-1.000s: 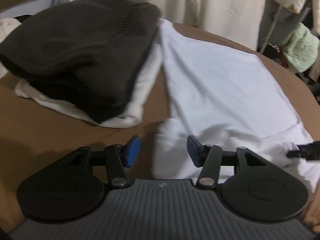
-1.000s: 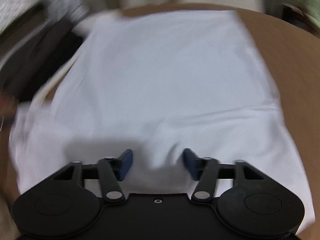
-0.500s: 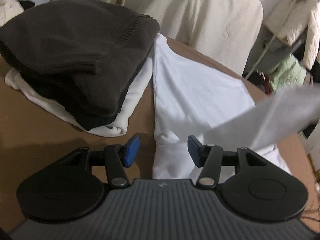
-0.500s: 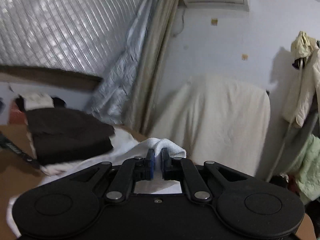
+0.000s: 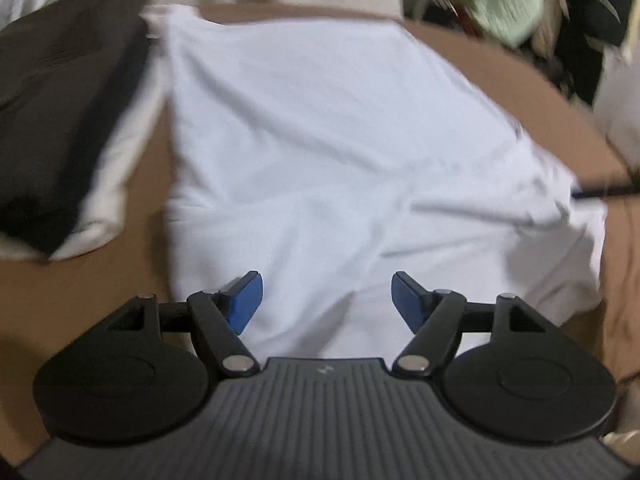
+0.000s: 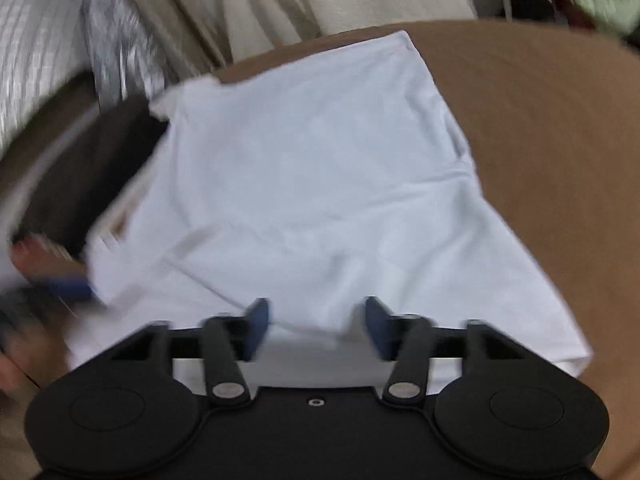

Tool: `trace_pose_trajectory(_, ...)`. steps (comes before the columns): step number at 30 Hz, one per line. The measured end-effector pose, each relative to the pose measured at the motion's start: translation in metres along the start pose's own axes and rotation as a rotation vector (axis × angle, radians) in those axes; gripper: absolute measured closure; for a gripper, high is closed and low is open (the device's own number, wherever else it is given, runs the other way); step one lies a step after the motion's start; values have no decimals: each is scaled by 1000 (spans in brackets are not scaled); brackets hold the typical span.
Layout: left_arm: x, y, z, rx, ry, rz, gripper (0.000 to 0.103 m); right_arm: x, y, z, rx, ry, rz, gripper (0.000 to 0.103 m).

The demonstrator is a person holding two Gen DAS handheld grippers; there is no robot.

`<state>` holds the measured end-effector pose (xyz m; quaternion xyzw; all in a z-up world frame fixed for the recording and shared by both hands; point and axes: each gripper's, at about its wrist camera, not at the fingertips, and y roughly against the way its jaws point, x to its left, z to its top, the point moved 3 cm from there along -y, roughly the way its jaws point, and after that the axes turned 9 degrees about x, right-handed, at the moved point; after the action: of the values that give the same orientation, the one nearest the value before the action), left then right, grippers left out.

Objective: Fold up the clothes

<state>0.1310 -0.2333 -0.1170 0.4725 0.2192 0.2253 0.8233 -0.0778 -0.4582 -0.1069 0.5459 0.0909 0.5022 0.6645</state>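
Two grippers hang over the white cotton T-shirt (image 5: 320,140) lying folded on the brown table (image 6: 540,120). Left gripper (image 5: 326,302): jaws wide, just been opening, nothing between, blue pads (image 5: 244,300) above the shirt's near edge. Right gripper (image 6: 316,326): jaws wide too, just opened, cloth under them but not pinched. Dark brown knit sweater stack (image 5: 60,120) sits just left of shirt, touching its far corner.
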Motion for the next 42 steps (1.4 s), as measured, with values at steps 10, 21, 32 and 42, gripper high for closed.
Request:
trace_pose_trajectory(10, -2, 17, 2, -89, -21, 86, 100, 11, -12, 27, 87, -260, 155, 37)
trace_pose_trajectory(21, 32, 43, -37, -9, 115, 92, 100, -15, -35, -11, 237, -587, 383, 34)
trace_pose_trajectory(32, 32, 49, -42, -51, 125, 27, 100, -12, -32, -13, 150, -441, 285, 96)
trace_pose_trajectory(42, -9, 48, -36, -70, -48, -82, 64, 28, 37, 57, -173, 254, -363, 96)
